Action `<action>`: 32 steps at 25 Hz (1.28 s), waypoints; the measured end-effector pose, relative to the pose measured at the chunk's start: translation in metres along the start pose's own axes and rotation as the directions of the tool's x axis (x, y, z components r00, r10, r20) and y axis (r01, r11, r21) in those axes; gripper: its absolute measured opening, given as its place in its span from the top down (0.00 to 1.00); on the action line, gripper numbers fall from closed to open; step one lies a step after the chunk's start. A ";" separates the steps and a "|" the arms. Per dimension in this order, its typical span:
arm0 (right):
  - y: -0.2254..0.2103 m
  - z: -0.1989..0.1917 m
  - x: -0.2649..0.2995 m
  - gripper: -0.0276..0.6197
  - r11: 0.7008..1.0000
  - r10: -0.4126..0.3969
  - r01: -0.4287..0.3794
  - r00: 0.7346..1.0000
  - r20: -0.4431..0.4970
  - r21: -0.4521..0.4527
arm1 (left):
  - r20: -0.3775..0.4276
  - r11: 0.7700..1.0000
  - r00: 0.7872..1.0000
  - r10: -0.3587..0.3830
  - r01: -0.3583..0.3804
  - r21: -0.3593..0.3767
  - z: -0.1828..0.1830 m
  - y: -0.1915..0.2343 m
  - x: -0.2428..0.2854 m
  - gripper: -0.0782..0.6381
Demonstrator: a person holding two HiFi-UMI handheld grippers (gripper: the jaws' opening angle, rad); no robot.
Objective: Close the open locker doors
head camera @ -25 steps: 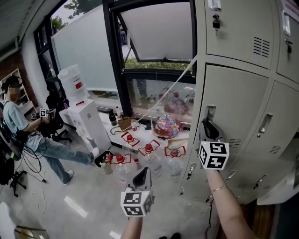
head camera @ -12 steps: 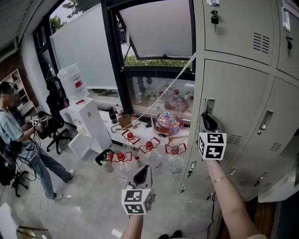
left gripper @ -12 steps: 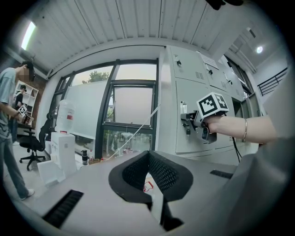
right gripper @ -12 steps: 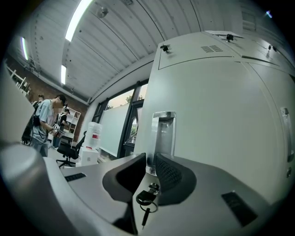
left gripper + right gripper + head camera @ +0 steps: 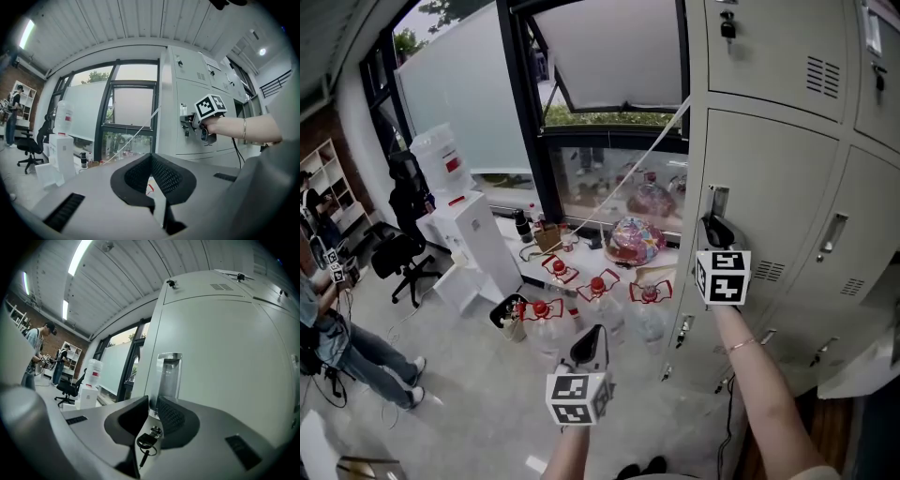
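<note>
Right gripper [image 5: 153,401]: my jaws pinched narrowly on handle [image 5: 168,375] of locker door [image 5: 225,357], 12 o'clock; I should push squarely until it seats flush. Left gripper [image 5: 151,157]: closed, empty.

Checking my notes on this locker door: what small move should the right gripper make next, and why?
Probably part the jaws and draw the right gripper straight back. The locker door already looks flush with its neighbours in the head view, and the jaws stand close round the lock under the chrome handle, key ring hanging between them; whether they pinch it is unclear.
</note>
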State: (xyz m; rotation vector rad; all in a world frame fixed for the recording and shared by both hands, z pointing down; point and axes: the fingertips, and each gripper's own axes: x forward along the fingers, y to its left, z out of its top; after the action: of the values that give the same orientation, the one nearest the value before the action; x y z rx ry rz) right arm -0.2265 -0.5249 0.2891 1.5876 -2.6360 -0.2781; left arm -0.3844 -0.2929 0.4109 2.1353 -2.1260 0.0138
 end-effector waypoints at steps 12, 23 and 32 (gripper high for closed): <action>0.005 0.004 -0.009 0.86 1.000 0.005 -0.006 0.999 -0.032 -0.018 | 0.001 0.999 0.999 -0.051 0.051 0.018 -0.002 -0.006 -0.001 0.86; -0.012 -0.002 -0.122 0.87 0.998 -0.059 0.058 0.998 0.026 0.033 | -0.008 0.965 0.966 -0.258 0.258 0.044 -0.006 -0.066 0.015 0.86; -0.091 -0.047 -0.248 0.87 0.944 -0.321 0.325 0.944 -0.071 0.054 | -0.026 0.854 0.856 -0.517 0.517 0.058 -0.015 -0.173 0.031 0.86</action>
State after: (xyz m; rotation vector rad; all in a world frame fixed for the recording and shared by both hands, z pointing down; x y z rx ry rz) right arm -0.0240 -0.3536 0.3308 2.0154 -2.3521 -0.1540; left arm -0.2103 -0.3224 0.4141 2.6650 -1.4902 0.0395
